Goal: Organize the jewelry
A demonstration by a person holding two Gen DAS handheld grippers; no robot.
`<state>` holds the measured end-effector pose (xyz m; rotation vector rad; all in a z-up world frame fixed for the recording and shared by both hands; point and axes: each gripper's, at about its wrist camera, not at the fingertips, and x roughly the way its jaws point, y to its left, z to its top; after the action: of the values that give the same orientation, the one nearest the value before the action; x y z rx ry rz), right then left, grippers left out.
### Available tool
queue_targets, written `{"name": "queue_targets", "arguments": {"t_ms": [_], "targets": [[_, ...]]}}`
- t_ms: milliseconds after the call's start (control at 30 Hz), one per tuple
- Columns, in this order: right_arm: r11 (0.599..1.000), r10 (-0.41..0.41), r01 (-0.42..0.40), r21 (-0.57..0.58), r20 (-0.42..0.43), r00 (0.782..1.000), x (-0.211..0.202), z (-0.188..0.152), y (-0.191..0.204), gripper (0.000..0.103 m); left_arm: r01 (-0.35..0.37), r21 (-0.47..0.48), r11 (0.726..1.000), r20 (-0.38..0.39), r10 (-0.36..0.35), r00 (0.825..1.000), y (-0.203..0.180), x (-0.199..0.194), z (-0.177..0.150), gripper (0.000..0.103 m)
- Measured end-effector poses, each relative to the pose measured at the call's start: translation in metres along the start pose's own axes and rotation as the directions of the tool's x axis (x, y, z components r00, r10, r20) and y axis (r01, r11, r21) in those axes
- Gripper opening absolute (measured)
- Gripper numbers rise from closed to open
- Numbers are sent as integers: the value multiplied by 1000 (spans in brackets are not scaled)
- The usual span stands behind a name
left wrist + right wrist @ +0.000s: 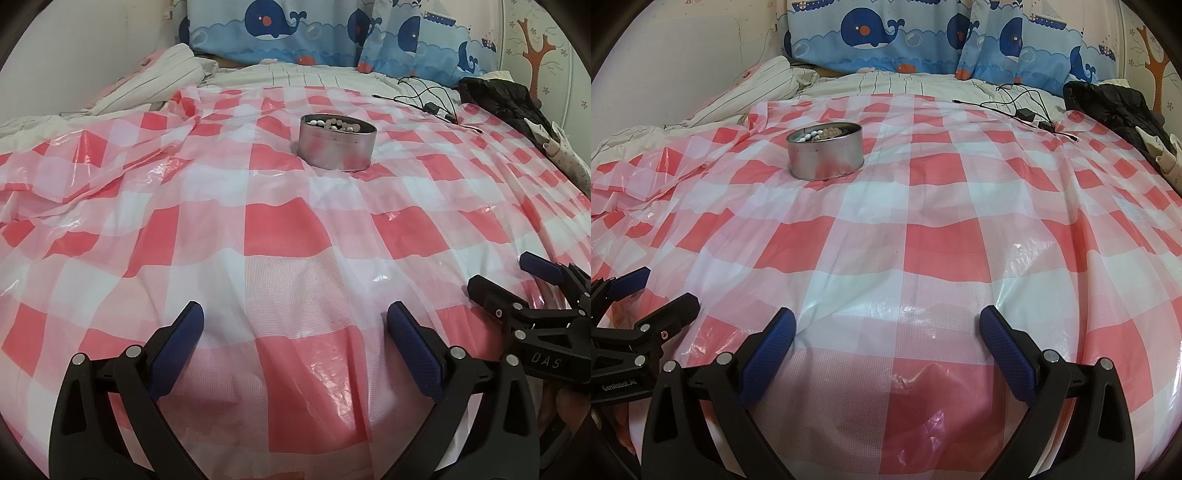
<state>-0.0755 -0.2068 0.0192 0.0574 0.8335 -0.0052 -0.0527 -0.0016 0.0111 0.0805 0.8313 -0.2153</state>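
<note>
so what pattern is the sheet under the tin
Red-and-white checks on the plastic sheet, clearest in the right wrist view, under the tin.

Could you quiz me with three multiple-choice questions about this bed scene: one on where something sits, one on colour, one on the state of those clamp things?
1. Where is the round metal tin?
A. on the checked sheet
B. on the whale pillows
C. held in a clamp

2. What colours is the checked sheet?
A. green and yellow
B. red and white
C. plain black

3. How do the left gripper and right gripper stand?
A. both shut on beads
B. one open, one shut
C. both open and empty

Answers: 1 A, the tin stands on the sheet; 2 B, red and white squares; 3 C, each pair of blue pads is spread with nothing between.
</note>
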Motion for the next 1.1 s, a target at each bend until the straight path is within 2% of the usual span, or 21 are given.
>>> {"name": "queue_targets", "arguments": {"t_ms": [1100], "targets": [[1000, -3, 3, -3, -1, 1000, 0, 0, 1, 96, 4, -5, 1000, -1, -4, 1000, 2, 0, 1, 96]]}}
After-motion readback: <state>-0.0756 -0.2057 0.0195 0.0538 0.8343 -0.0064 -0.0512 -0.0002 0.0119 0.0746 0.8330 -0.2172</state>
